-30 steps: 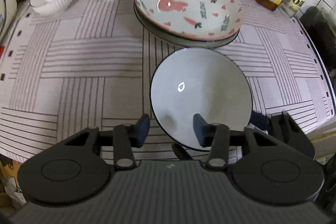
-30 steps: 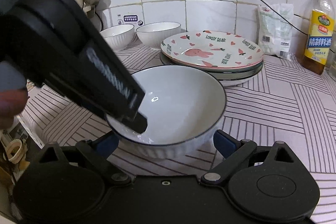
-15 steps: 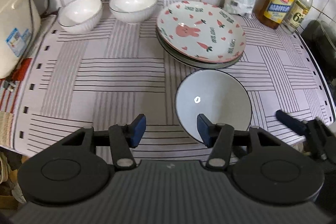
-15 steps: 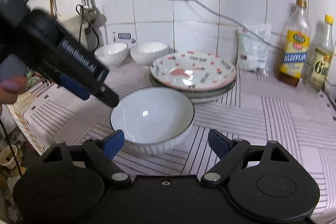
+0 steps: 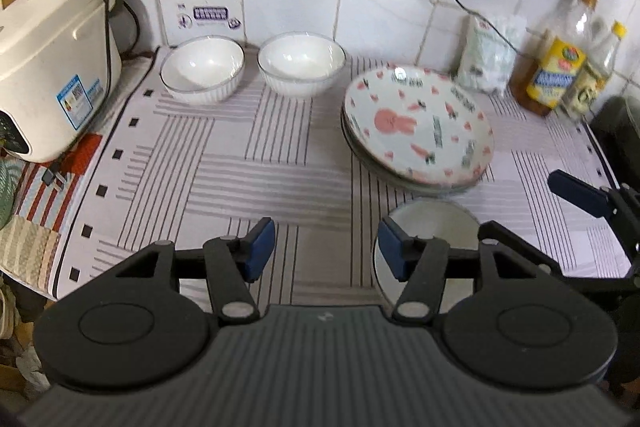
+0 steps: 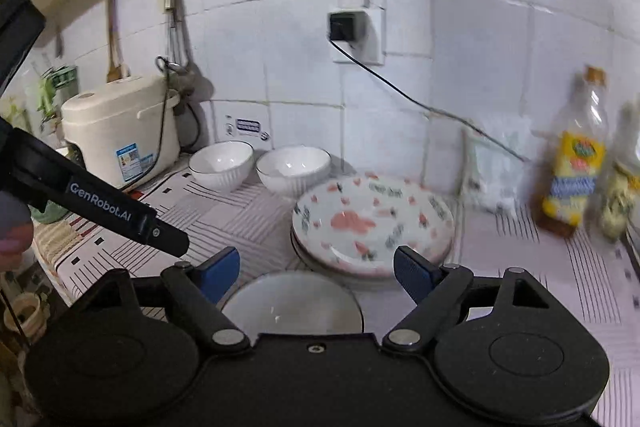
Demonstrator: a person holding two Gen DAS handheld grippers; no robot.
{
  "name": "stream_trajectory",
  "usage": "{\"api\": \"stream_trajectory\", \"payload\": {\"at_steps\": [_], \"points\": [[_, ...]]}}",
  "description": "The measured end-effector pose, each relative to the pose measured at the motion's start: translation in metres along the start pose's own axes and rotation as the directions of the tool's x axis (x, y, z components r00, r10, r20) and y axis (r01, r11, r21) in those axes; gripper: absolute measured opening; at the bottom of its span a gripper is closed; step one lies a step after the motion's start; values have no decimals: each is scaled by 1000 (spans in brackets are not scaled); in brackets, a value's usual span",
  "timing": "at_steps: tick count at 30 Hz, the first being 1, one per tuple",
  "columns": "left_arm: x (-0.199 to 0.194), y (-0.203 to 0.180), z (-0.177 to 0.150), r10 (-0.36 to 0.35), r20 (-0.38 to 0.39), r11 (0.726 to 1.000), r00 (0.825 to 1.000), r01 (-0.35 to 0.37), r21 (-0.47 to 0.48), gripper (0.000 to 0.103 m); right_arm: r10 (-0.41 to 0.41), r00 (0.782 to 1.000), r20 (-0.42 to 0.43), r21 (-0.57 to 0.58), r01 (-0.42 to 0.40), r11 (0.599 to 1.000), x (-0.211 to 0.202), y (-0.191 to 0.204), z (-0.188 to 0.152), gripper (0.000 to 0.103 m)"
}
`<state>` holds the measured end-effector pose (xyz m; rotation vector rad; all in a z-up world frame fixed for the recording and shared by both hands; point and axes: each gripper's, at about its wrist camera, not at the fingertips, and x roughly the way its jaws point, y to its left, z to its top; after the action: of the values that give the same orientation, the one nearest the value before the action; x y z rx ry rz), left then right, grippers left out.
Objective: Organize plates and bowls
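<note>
A white bowl with a dark rim (image 5: 434, 227) (image 6: 294, 301) sits on the striped mat near the front edge. Behind it is a stack of plates topped by a rabbit-pattern plate (image 5: 416, 125) (image 6: 372, 221). Two white ribbed bowls stand side by side at the back: one on the left (image 5: 202, 69) (image 6: 222, 163), one on the right (image 5: 302, 61) (image 6: 294, 169). My left gripper (image 5: 326, 249) is open and empty, above and left of the near bowl. My right gripper (image 6: 318, 275) is open and empty, pulled back behind the near bowl.
A cream rice cooker (image 5: 44, 67) (image 6: 120, 125) stands at the left. A white bag (image 5: 490, 57) and two oil bottles (image 5: 558, 73) (image 6: 576, 163) stand at the back right. A cable hangs from the wall socket (image 6: 354, 35). The mat's front edge (image 5: 120, 287) is near.
Both grippers have drawn back and up from the near bowl, so the bowl looks smaller and lower in both views. The bowl stays on the mat. Both stay open.
</note>
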<state>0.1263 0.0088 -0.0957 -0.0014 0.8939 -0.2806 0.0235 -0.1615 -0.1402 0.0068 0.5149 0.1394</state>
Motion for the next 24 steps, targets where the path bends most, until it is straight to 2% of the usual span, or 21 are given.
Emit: {"api": "stream_trajectory", "payload": {"at_steps": [3,6,10,14,18,24], "points": [[6,5,9,2,30,999,1000,-1,-45,58,36,999,3,-25,-36,999,13,-7,14,88],[10,6,13,82,99,994,992,-75,-75,58,95,995,-2,-13,-95,995,28,-21,31,88],[28,16,23,107,114,985,988,-90,-145,58,243,970,-4,32,-243,969,47,-36,50,86],[50,20,33,123,123,979,985,-101,-177,58,308,951,-26,30,-307,951,74,-40,58,80],[75,25,41,119,122,969,985,-88,-229,58,323,945,-53,16,-323,946,110,-43,64,73],[114,27,62,139,135,959,981,-99,-267,58,248,962,-118,-75,-258,963,172,-36,72,66]]}}
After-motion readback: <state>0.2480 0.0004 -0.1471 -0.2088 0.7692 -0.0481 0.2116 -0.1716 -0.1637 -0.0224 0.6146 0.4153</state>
